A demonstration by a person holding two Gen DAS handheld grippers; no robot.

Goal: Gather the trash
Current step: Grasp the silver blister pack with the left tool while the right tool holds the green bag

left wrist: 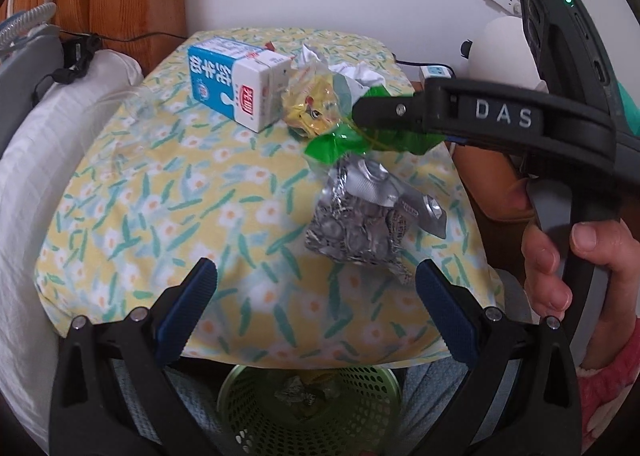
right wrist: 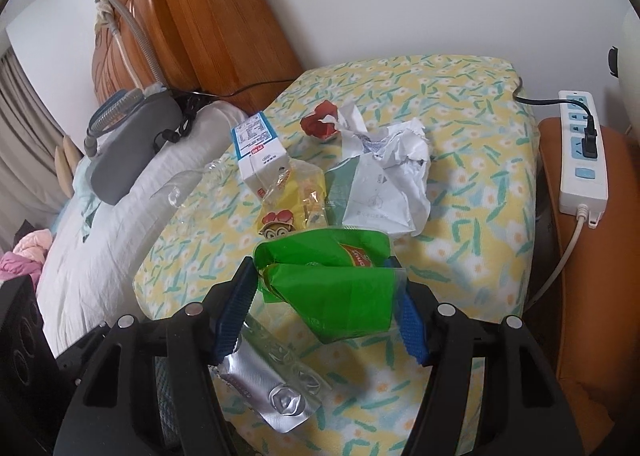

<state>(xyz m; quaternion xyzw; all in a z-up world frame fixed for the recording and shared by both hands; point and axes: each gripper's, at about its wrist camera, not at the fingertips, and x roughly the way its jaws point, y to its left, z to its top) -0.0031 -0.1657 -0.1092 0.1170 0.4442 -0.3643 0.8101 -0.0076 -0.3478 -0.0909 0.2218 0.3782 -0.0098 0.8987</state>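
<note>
Between the right gripper's [right wrist: 326, 298] blue pads sits a crumpled green plastic wrapper [right wrist: 340, 284], the jaws closed against its sides, though how firmly the far pad bites is hard to judge behind the folds. The left gripper [left wrist: 316, 316] hangs apart and empty above a pile of silver blister packs [left wrist: 360, 216] on the floral pillow [left wrist: 160, 196]. Beyond lie a yellow snack bag [right wrist: 292, 196], a blue-and-white milk carton [left wrist: 232, 84] and crumpled white paper [right wrist: 392, 160]. Slick film could slide from the pads, or drag the yellow bag along. Below the pillow's near edge, a green mesh basket [left wrist: 360, 404] already holds some foil scraps.
</note>
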